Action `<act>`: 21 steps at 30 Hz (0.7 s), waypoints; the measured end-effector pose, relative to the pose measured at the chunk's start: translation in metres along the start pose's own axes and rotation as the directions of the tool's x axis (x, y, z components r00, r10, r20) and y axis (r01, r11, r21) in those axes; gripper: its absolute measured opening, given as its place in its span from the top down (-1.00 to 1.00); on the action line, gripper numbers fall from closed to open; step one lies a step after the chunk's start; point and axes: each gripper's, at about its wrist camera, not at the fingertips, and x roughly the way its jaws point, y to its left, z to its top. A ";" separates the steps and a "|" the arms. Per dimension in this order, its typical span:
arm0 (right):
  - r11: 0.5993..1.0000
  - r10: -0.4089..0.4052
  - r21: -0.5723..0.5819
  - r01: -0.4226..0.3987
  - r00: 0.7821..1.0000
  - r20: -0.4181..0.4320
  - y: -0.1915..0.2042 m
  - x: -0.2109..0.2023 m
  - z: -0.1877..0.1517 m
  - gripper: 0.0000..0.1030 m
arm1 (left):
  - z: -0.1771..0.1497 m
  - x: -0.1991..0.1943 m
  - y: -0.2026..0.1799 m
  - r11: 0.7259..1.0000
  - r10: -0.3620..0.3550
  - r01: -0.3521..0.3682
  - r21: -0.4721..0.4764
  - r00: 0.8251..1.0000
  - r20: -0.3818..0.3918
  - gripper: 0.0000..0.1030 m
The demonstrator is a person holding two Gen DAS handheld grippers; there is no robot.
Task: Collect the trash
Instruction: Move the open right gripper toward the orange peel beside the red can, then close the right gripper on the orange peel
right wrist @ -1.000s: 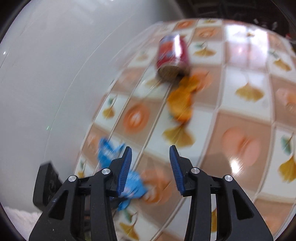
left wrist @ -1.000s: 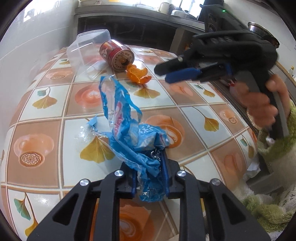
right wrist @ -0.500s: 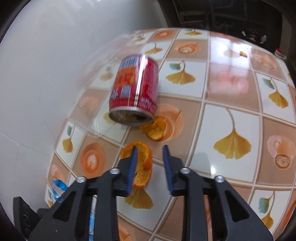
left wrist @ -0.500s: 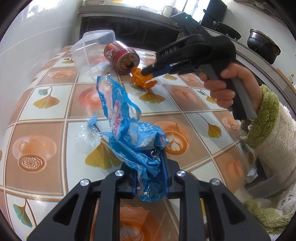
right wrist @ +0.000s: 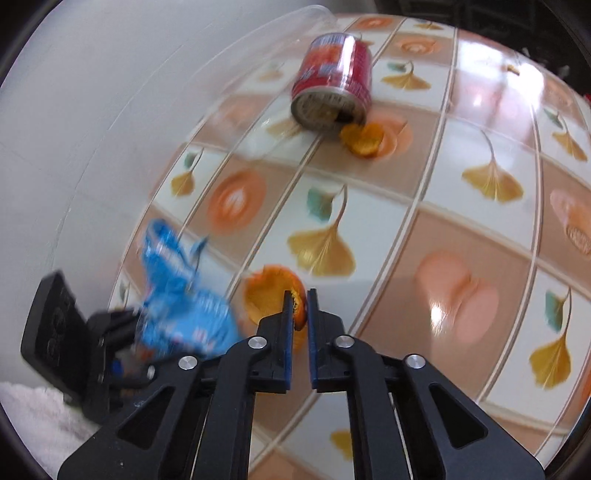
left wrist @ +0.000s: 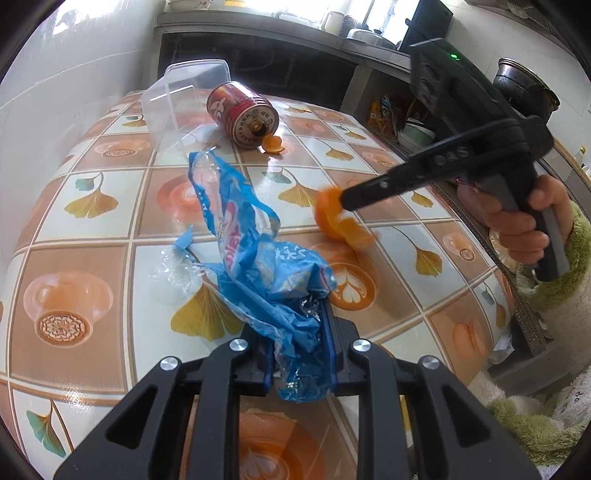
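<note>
My left gripper (left wrist: 298,328) is shut on a crumpled blue plastic bag (left wrist: 255,258) that trails over the tiled table (left wrist: 92,280). My right gripper (right wrist: 298,301) is shut on a large orange peel (right wrist: 267,295) and holds it above the table; the peel also shows in the left wrist view (left wrist: 334,218), close to the bag. A red can (left wrist: 242,114) lies on its side farther back, with a small peel piece (left wrist: 274,144) at its open end. The can (right wrist: 332,81) and small peel (right wrist: 362,138) also show in the right wrist view.
A clear plastic container (left wrist: 184,99) lies tipped beside the can, near the white wall (left wrist: 55,74). A clear wrapper scrap (left wrist: 173,273) lies left of the bag. The table edge (left wrist: 491,258) runs along the right. A dark counter with kitchenware (left wrist: 332,33) stands behind.
My right gripper closed on the large orange peel beside the can, lifted it and carried it back toward the blue bag. The left gripper and bag stayed in place.
</note>
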 end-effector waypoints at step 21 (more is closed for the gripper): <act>0.962 -0.264 -0.027 0.273 0.947 0.183 -0.028 0.032 0.089 0.64 | 0.000 -0.001 0.005 1.000 -0.025 0.025 -0.007 1.000 0.000 0.62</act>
